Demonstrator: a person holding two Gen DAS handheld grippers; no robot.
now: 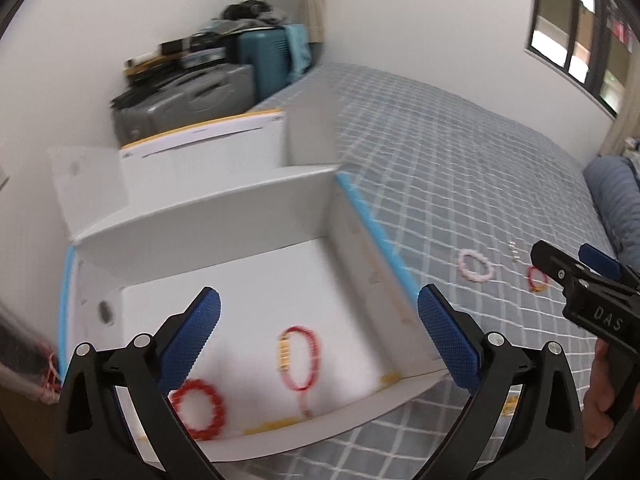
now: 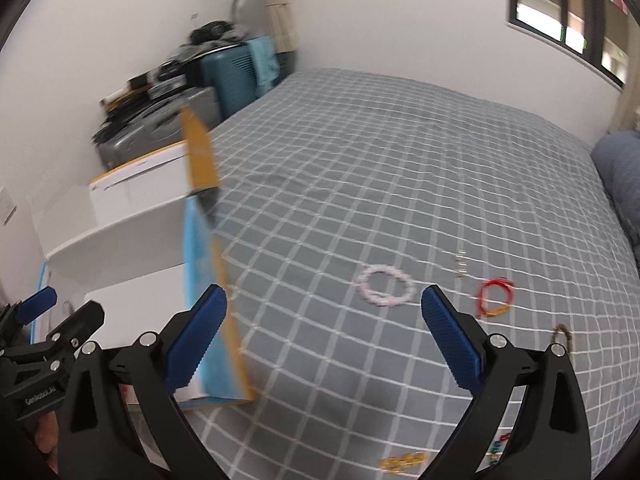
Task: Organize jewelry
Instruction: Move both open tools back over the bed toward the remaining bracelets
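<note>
We are between pieces: some jewelry already lies in the box [image 1: 224,216], and more waits on the bed [image 2: 400,160]. Our left gripper [image 1: 319,330] hangs over the box with its jaws spread wide and nothing between them. Our right gripper [image 2: 324,332] is just as wide and empty over the bedspread. Inside the box lie a red bead bracelet [image 1: 197,408] and a red cord bracelet [image 1: 301,358].

The next move, we judge, is a reach with the right gripper to the pink bracelet [image 2: 385,290], which lies flat just ahead of its fingers. It calls for a low approach, so that one finger catches the bead ring on soft cloth.

The bed fills the room's middle, under a grey checked spread. Suitcases [image 1: 188,96] stack in the far corner, and a window [image 1: 580,28] sits on the right wall. Near the pink bracelet lie a red-and-yellow bracelet [image 2: 495,297], small yellow beads [image 2: 402,461] and a brown string [image 2: 562,336].
</note>
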